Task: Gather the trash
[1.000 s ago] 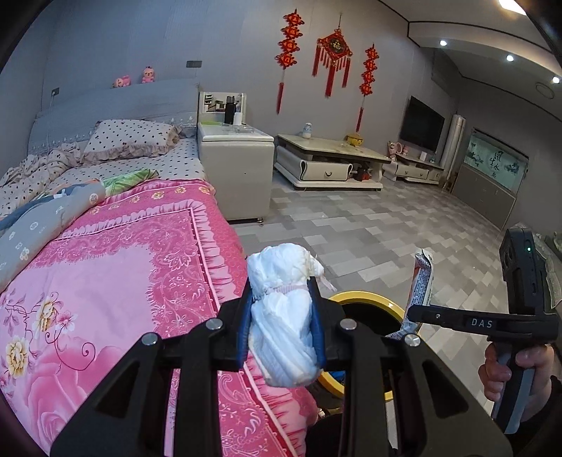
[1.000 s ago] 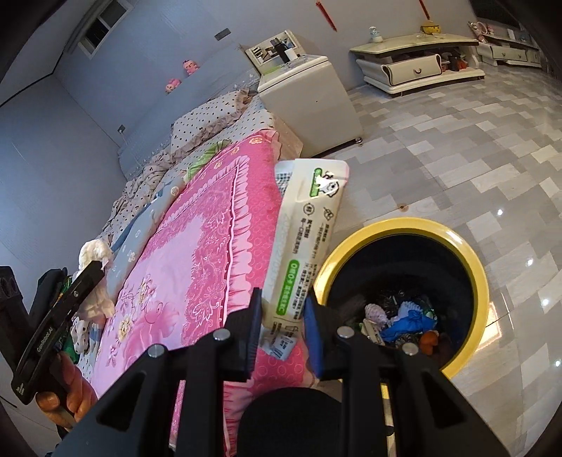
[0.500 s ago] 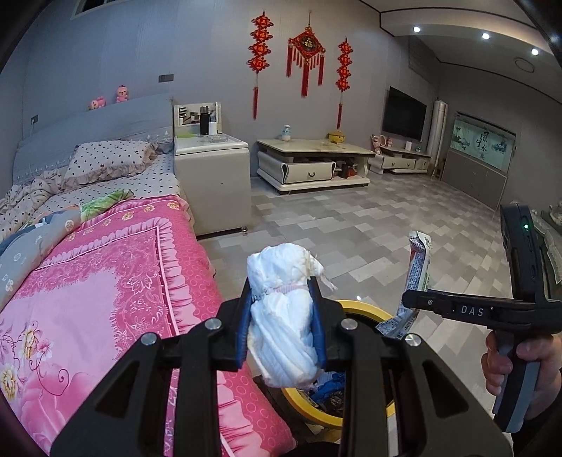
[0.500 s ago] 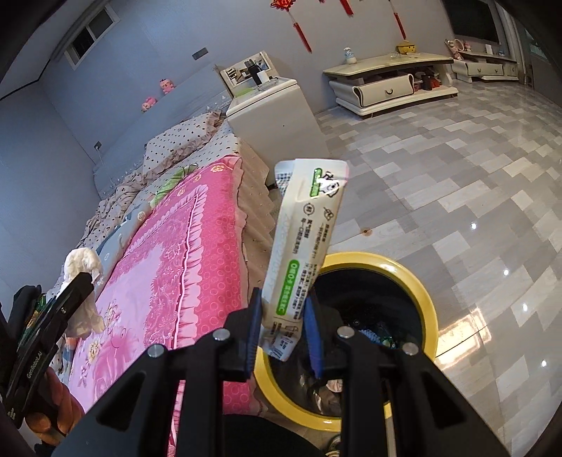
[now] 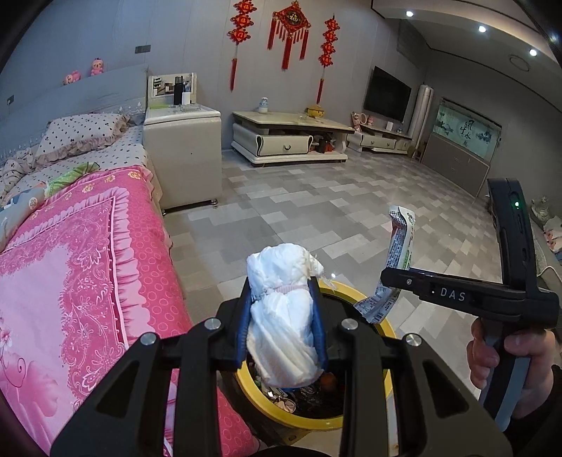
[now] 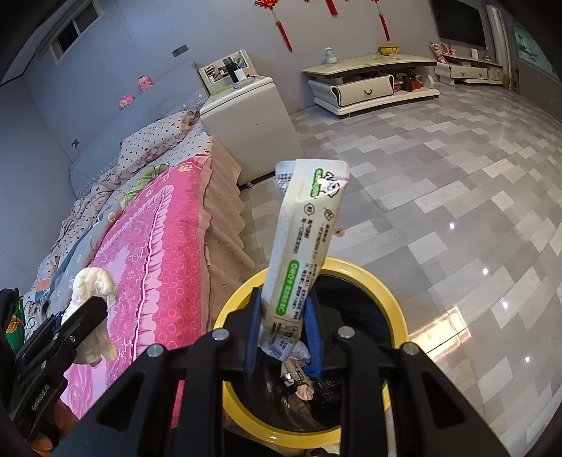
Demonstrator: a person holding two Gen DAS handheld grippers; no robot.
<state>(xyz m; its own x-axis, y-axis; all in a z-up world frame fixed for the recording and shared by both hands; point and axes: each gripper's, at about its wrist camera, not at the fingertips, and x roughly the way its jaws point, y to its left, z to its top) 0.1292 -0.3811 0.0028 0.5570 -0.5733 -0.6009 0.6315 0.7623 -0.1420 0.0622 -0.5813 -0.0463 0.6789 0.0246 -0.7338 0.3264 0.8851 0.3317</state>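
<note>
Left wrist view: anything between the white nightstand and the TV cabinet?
Bare grey tile floor only, between the nightstand and the TV cabinet, in the left wrist view.

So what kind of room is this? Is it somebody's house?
It looks like a home, probably one big room used as bedroom and living room. There is a bed with a pink quilt, a TV on the wall above a low cabinet, and red knot decorations hanging up.
</note>
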